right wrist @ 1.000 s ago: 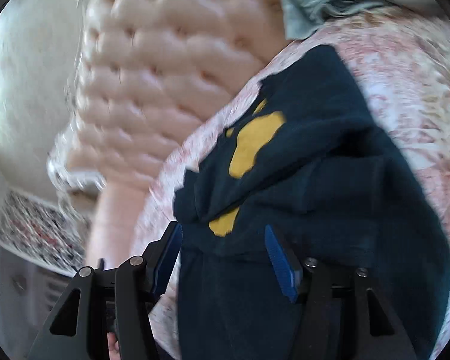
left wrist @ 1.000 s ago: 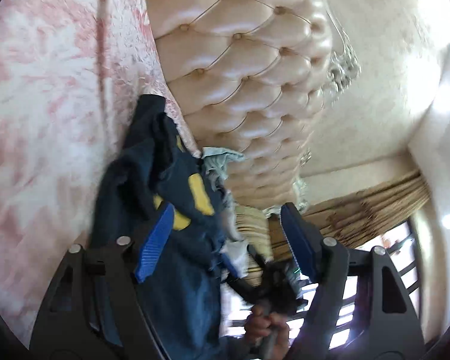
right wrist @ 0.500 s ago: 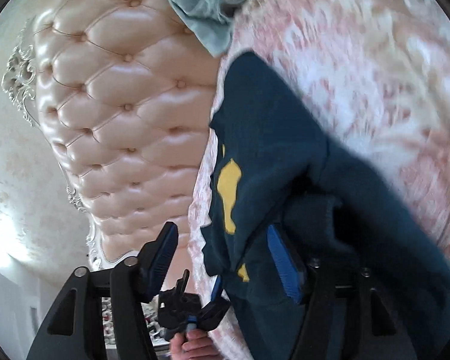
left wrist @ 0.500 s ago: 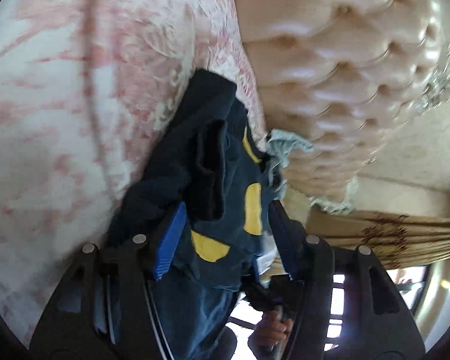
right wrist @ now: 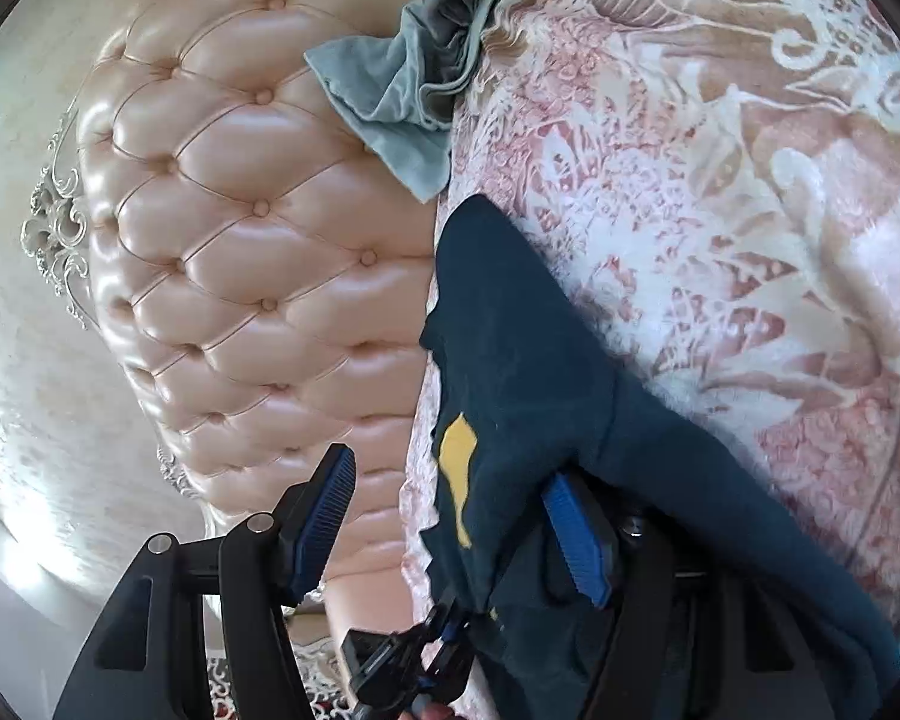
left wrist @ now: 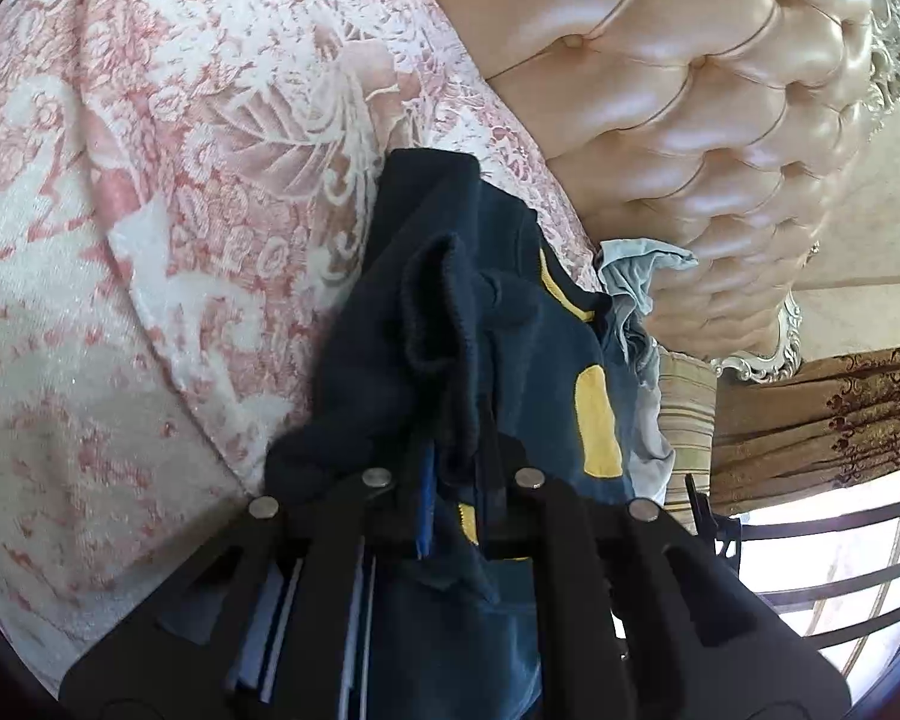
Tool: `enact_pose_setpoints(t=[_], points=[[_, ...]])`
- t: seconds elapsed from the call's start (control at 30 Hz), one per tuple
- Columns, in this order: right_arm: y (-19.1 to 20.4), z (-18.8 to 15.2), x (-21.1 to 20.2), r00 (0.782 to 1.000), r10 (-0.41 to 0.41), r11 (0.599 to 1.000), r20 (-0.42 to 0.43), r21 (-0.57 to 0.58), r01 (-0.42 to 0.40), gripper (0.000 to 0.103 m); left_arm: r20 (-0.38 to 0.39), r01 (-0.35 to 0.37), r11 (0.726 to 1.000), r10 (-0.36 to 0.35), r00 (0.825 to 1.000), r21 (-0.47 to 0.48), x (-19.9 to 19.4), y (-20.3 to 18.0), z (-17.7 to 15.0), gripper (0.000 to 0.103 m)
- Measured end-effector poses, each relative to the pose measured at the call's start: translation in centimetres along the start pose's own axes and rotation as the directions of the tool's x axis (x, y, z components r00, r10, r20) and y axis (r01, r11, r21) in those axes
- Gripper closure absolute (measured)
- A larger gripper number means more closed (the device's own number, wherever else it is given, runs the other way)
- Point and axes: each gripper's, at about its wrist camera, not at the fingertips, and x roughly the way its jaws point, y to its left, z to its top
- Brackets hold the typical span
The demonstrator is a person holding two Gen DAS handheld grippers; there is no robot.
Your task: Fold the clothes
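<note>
Navy garment (left wrist: 450, 324) is pinched in the just-closed left gripper (left wrist: 456, 480).

Your L gripper (left wrist: 456, 474): jaws have just been closing and now pinch together on a fold of the dark blue garment (left wrist: 480, 348), blue pads nearly hidden in the cloth, fingers aimed toward 12 o'clock and tilted down. Your R gripper (right wrist: 456, 516): jaws stand wide apart, pad at 9 o'clock bare, pad at 3 o'clock with cloth draped over it, no pinch. In the R wrist view the L gripper shows low at 6 o'clock, a bit of your hand under it.
</note>
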Motion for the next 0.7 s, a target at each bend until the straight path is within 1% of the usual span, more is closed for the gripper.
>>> enact_pose_setpoints(t=[0.03,0.07,0.1,0.13,0.17,0.2,0.23,0.33,0.4,0.47,0.53,0.7], points=[[0.1,-0.1,-0.1,1.0,-0.002,1.0,0.026,0.0,0.002,0.038,0.005,0.008,1.0,-0.008,1.0,0.014,-0.1,-0.3,0.0,0.092],[0.4,-0.1,-0.3,0.998,-0.007,1.0,0.057,-0.009,0.008,0.041,0.011,0.013,1.0,-0.013,1.0,0.028,-0.4,-0.7,0.1,0.092],[0.7,-0.2,-0.4,0.996,-0.013,1.0,0.087,-0.017,0.014,0.053,0.016,0.02,0.999,-0.021,1.0,0.042,-0.7,-1.0,0.1,0.092],[0.7,-0.2,-0.7,0.993,-0.013,1.0,0.113,-0.015,0.015,0.063,0.022,0.032,0.998,-0.034,0.999,0.062,-1.1,-1.4,0.0,0.092],[0.4,-0.2,-1.1,0.991,-0.006,1.0,0.133,-0.001,0.007,0.081,0.029,0.038,0.996,-0.04,0.999,0.082,-1.4,-1.8,-0.1,0.092],[0.0,-0.1,-1.4,0.989,-0.002,1.0,0.147,0.014,0.0,0.092,0.037,0.048,0.993,-0.052,0.998,0.112,-1.6,-2.3,-0.3,0.092],[-0.5,0.0,-1.6,0.988,0.0,1.0,0.157,0.028,-0.004,0.093,0.037,0.045,0.991,-0.051,0.998,0.13,-1.6,-2.5,-0.4,0.092],[-2.2,0.5,-1.8,0.982,0.006,0.997,0.187,0.071,-0.02,0.093,0.026,-0.006,0.988,0.002,1.0,0.151,-1.3,-2.3,-0.7,0.092],[-3.3,0.7,-1.9,0.979,0.007,0.995,0.202,0.094,-0.027,0.096,-0.001,-0.021,0.992,0.022,1.0,0.122,-0.4,-1.3,-0.8,0.092],[-3.2,0.8,-1.7,0.979,0.003,0.997,0.203,0.079,-0.02,0.096,-0.019,-0.025,0.995,0.027,0.999,0.094,-0.1,-0.5,-0.9,0.091],[-3.0,0.9,-1.5,0.98,-0.006,0.997,0.201,0.074,-0.009,0.096,-0.018,-0.025,0.996,0.027,0.999,0.085,-0.2,-0.5,-0.8,0.091],[-2.8,1.0,-1.2,0.979,-0.033,0.998,0.2,0.055,0.023,0.099,-0.044,-0.023,1.0,0.023,0.999,0.0,-0.5,1.1,-0.9,0.088]])
